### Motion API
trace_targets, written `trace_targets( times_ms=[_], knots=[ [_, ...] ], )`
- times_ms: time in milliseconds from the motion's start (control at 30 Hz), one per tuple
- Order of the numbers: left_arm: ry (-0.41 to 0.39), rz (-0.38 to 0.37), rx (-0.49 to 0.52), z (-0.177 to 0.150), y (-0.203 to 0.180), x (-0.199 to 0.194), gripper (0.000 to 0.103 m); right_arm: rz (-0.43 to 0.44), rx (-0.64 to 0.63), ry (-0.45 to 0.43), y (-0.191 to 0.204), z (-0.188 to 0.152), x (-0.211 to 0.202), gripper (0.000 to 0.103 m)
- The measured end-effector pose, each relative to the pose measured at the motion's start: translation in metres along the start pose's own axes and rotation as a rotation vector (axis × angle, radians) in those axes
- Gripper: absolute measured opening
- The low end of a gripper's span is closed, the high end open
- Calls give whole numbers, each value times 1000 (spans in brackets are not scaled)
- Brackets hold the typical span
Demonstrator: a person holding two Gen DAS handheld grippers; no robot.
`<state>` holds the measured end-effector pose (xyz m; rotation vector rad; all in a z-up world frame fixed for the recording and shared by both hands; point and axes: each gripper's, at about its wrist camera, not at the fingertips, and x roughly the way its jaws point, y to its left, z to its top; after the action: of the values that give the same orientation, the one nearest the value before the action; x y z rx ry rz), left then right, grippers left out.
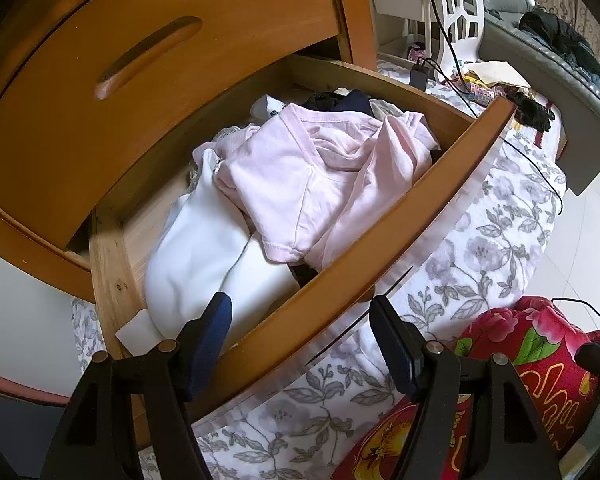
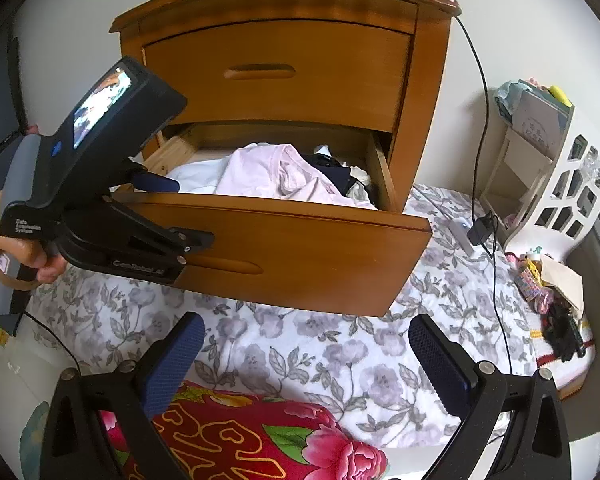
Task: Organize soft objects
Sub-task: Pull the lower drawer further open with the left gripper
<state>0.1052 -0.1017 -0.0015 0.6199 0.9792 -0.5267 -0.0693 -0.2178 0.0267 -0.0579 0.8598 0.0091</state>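
Left gripper [image 1: 300, 312] open astride wooden drawer front [image 1: 380, 248], poised over pale pink shirt [image 1: 320, 172]; right gripper [image 2: 306, 344] open, empty.

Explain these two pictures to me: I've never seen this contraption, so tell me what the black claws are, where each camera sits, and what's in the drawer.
No robot here: a person holds a handheld claw in each hand, each carrying a camera looking along its fingers. The left claw straddles the front of the open drawer, open and empty. Inside lie a pink shirt and a white garment. The right claw, also open and empty, hangs over the floral bedspread near a red quilt.
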Motion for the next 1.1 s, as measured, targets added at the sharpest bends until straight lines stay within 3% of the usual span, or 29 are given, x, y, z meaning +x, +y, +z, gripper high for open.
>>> trace_targets(
  times_ms=[400, 733, 900, 1100],
  knots=[
    [-53, 22, -12, -8, -3, -13, 72, 0, 4, 7, -2, 0, 2, 103],
    [-208, 57, -65, -19, -3, -70, 72, -1, -2, 3, -1, 0, 2, 103],
    [-326, 109, -187, -24, 11, -107, 72, -11, 7, -14, -5, 5, -3, 103],
    [-424, 98, -467, -53, 37, -128, 72, -21, 18, -31, -9, 10, -7, 103]
  ],
)
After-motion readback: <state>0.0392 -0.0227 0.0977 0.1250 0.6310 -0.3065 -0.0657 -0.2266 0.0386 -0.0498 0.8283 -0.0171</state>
